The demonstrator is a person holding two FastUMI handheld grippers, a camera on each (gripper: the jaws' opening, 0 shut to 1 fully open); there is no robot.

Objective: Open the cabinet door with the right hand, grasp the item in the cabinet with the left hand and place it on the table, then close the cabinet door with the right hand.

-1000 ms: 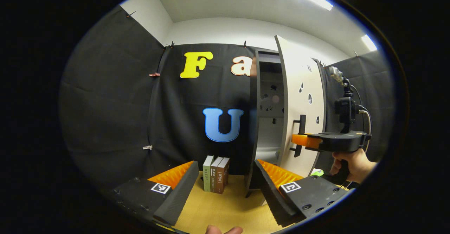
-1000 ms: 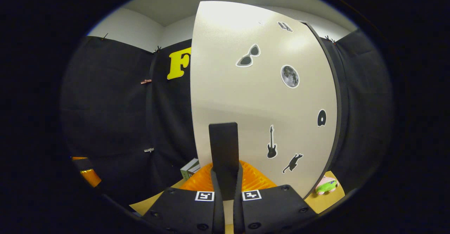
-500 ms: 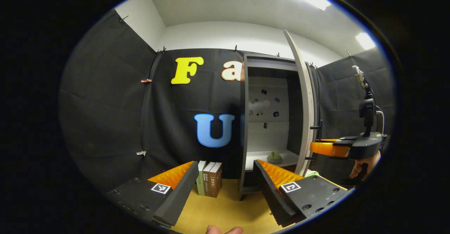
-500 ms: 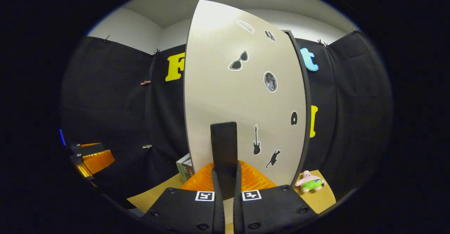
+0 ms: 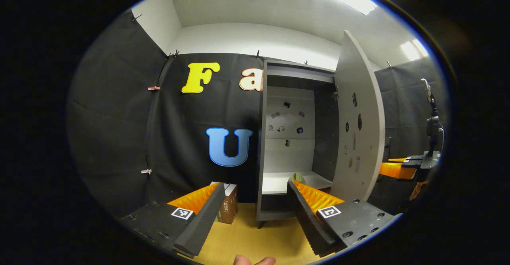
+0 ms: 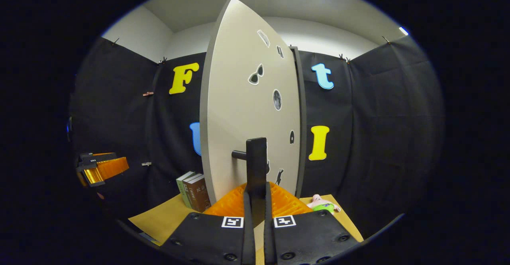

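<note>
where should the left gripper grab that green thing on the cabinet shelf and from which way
Probably across its rounded body, from the open front. The green item sits on the white shelf near the front edge, partly hidden by a finger of the left gripper, which is open. The door is swung aside, held at its handle by the right gripper.

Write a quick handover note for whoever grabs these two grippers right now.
Right gripper: shut on the door handle, holding the cabinet door wide open.
Left gripper: open, empty, above the table, facing the cabinet.
Item: greenish thing on the cabinet shelf, not yet grasped.
Done: door open.
Left: grasp the item with the left, put it on the table, close the door with the right.
</note>
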